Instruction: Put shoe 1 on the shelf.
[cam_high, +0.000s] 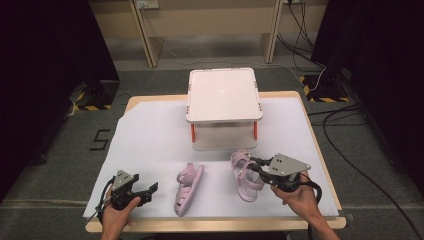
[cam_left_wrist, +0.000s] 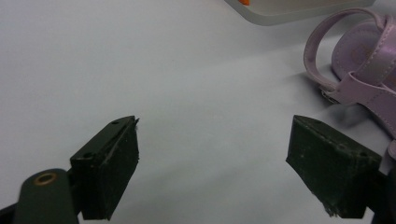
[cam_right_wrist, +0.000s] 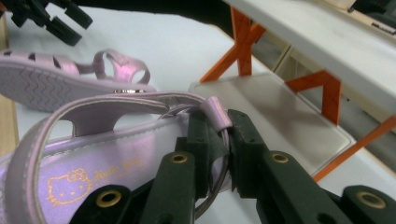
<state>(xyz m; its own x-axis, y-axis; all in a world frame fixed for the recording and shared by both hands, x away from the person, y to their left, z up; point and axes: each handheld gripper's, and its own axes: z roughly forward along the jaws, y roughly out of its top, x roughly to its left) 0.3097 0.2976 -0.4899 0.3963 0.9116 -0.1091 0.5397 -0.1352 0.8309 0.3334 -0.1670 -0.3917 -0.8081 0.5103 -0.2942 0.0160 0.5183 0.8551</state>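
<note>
The work appeared to be at an early stage: both pink sandals were off the 2-tier white rack (cam_high: 223, 95), whose top and lower shelves stood bare, so putting the pair away was, by my judgement, nearly all left to do. The right sandal (cam_high: 245, 175) was the 1 in hand, near the front right of the table (cam_high: 150, 130) just before the rack. The right gripper (cam_right_wrist: 219, 140) had its jaws pinched together on that sandal's heel strap, which looped up between the pads. The left sandal (cam_high: 189, 189) lay on its side near the table's middle front, untouched. The left gripper (cam_high: 150, 192) sat just to that sandal's left, its jaws spread wide with nothing between them and bare table beneath
</note>
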